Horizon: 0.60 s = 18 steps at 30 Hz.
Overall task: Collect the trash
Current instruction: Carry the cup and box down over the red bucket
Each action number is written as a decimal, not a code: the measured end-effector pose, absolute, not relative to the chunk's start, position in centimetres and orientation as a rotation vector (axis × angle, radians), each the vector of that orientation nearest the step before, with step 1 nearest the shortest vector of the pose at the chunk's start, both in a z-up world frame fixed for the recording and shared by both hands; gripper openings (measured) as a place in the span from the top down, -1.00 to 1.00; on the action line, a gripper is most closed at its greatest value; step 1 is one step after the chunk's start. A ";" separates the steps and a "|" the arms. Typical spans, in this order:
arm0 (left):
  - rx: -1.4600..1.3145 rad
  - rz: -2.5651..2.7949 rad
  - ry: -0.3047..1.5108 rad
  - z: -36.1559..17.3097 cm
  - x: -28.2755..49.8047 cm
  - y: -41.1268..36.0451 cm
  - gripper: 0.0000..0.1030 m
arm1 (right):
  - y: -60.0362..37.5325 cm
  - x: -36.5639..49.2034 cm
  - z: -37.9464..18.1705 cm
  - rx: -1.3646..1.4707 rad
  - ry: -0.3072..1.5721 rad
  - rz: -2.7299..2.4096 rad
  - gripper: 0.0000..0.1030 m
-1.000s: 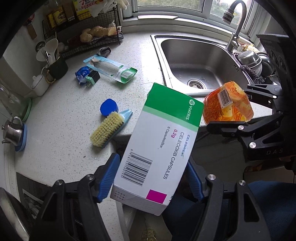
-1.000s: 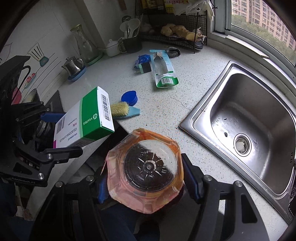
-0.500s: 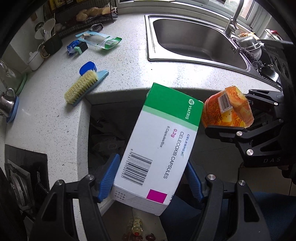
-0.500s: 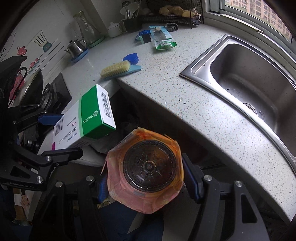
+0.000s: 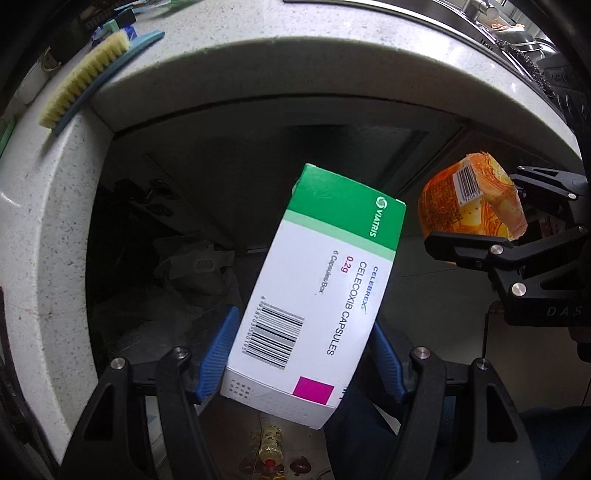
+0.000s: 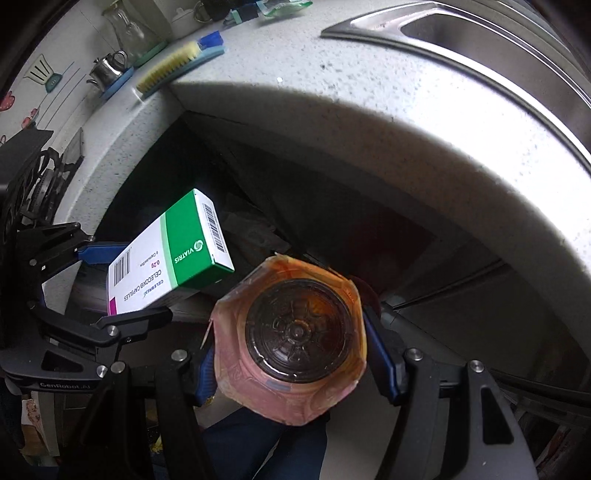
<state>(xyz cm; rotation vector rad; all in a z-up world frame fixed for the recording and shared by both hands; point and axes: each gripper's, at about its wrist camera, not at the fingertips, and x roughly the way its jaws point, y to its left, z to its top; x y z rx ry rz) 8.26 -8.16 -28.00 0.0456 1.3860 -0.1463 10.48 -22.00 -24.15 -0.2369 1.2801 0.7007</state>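
Observation:
A white and green capsule box [image 5: 321,295] is clamped between the blue pads of my left gripper [image 5: 303,350], tilted with its green end away from me. My right gripper [image 6: 291,350] is shut on an orange-wrapped bottle [image 6: 291,332], whose dark round end faces the camera. In the left wrist view the bottle [image 5: 469,199] hangs to the right of the box. In the right wrist view the box [image 6: 173,258] is to the left. Both grippers point down, below the rim of the speckled countertop [image 5: 258,55], in front of a dark recess under it.
A scrub brush [image 5: 85,85] lies at the counter's edge. The steel sink [image 6: 480,29] and a small kettle [image 6: 107,70] are further back. Crumpled dark plastic [image 5: 192,266] fills the recess. A small bottle [image 5: 271,443] lies on the floor below, beside a blue trouser leg [image 6: 258,443].
Both grippers have sunk from above the counter to below its edge, each with its item still in its grip. The countertop has slid to the top of both views.

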 end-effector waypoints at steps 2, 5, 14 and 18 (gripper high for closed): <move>0.027 -0.135 1.395 -30.2 8.7 -7.7 -0.30 | -21.9 10.8 -26.4 -0.245 1.295 0.677 -0.25; 0.024 -0.091 1.397 -33.5 9.2 -7.4 -0.30 | -21.7 11.3 -29.8 -0.230 1.320 0.661 -0.25; 0.064 -0.114 1.448 -42.9 10.0 -8.6 -0.30 | -21.3 12.4 -39.6 -0.201 1.347 0.658 -0.25; 0.052 -0.116 1.461 -45.6 10.2 -7.9 -0.30 | -20.9 12.9 -42.6 -0.210 1.365 0.659 -0.25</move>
